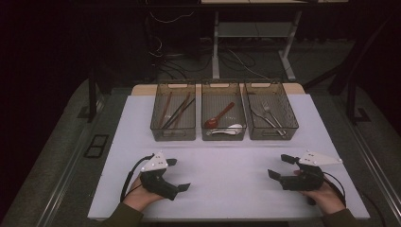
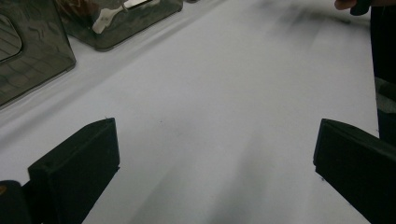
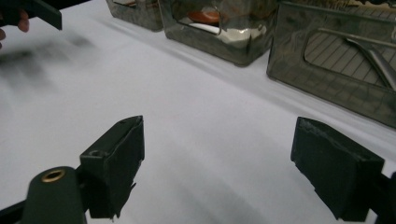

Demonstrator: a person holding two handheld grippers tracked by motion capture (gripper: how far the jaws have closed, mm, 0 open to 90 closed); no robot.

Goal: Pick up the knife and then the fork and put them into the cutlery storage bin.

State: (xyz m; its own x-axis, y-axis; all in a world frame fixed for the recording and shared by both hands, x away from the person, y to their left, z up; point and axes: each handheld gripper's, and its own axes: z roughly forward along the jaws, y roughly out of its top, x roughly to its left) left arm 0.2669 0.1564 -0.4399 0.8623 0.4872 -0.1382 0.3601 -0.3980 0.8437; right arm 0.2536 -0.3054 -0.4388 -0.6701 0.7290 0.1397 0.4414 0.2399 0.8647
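Resting low over the white table [image 1: 227, 189], the left gripper [image 1: 178, 174] sits at the near left, held in the person's left hand [image 1: 139, 196], its jaws spread wide with nothing but bare tabletop between them. Beyond it, along the far side of the table, three smoky see-through bins stand in a row, close side by side. The left bin [image 1: 173, 134] holds chopsticks [image 1: 176, 112]. The middle bin [image 1: 223, 135] holds a red spoon [image 1: 218, 116] and a white spoon [image 1: 229, 129]. The right bin [image 1: 274, 134] holds a metal fork [image 1: 269, 113] beside other metal cutlery too small to name. At the near right, the right gripper [image 1: 280, 165], held in the right hand [image 1: 327, 196], also has its jaws released and wide apart over empty tabletop. Both grippers lie well apart from the bins and from each other.
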